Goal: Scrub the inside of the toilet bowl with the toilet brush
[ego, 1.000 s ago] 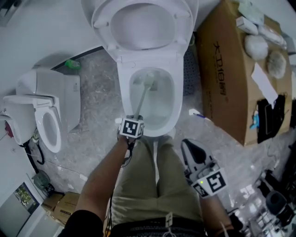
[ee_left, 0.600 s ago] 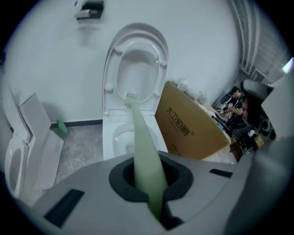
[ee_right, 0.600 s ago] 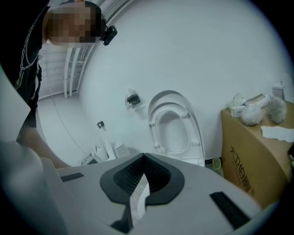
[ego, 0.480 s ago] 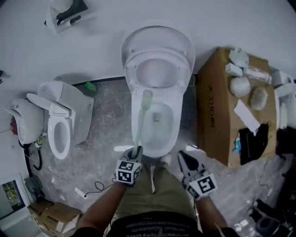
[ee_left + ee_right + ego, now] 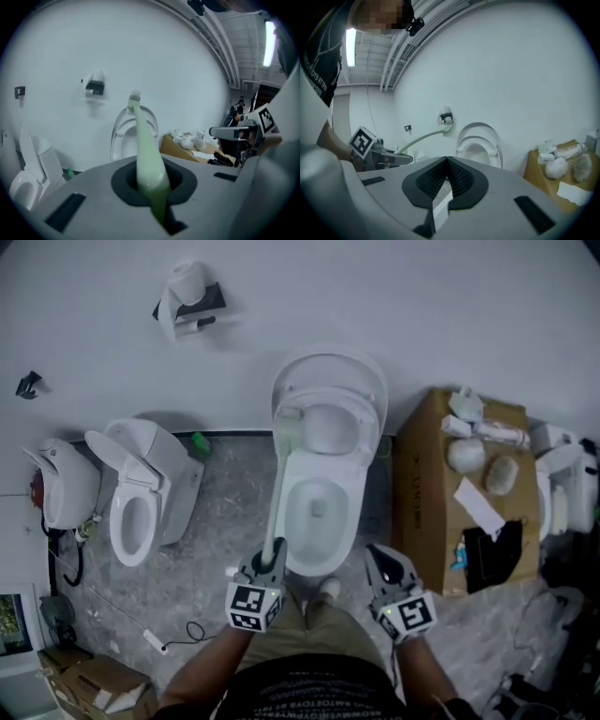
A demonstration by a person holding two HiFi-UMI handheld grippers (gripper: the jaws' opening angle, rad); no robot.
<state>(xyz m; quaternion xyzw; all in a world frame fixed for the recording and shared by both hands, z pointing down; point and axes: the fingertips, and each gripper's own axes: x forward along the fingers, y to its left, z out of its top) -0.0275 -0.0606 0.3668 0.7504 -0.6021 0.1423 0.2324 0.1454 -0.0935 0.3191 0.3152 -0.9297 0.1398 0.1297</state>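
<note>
Toilet brush [image 5: 278, 486] held high — head out of the water

The left gripper [image 5: 269, 561] is clamped on its handle, the head ahead beside the seat, above the toilet bowl [image 5: 319, 512]. The right gripper [image 5: 381, 563] is closed and empty. Next, likely — lower the head into the bowl.

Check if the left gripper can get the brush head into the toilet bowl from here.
Probably yes. The left gripper is shut on the brush, the lid is up, and nothing covers the bowl; the right gripper hangs off to the side.
</note>
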